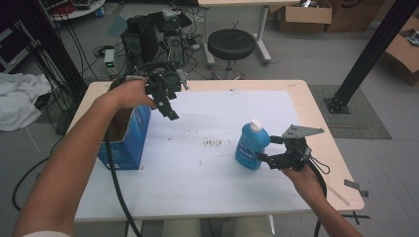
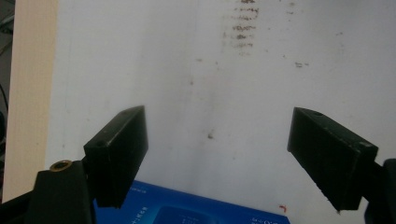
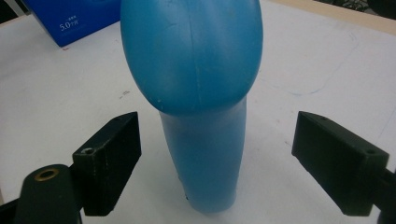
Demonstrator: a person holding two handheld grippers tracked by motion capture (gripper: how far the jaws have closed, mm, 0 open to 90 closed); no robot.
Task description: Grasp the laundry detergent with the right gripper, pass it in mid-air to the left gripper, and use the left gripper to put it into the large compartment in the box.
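- Right gripper (image 3: 215, 158): two matte black, blocky jaws spread wide, released, standing either side of the bottle's lower body without touching it; in the high view the gripper (image 1: 271, 149) sits near the desk's right edge, a grey three-cornered plate on top.
- Bottle (image 3: 196, 93): smooth, glossy blue plastic with a rounded, bulging shoulder, a narrower waist and a faint moulded seam; in the high view it (image 1: 251, 145) stands upright with a white cap and a printed label, right of the desk's centre, toward the front.
- Left gripper (image 2: 217, 158): the same wedge-shaped black jaws, spread apart and grasping nothing; in the high view it (image 1: 167, 101) hangs above the desk's rear left area, jaws pointing down.
- Box (image 1: 129, 140): blue printed cardboard, rectangular, open at the top, standing by the left edge of the desk; its top edge shows between the left jaws (image 2: 196, 210).
- Desk (image 1: 316, 113): pale wooden rim, covered by a white matte sheet (image 1: 197, 168) flecked with brown smudges near the centre.
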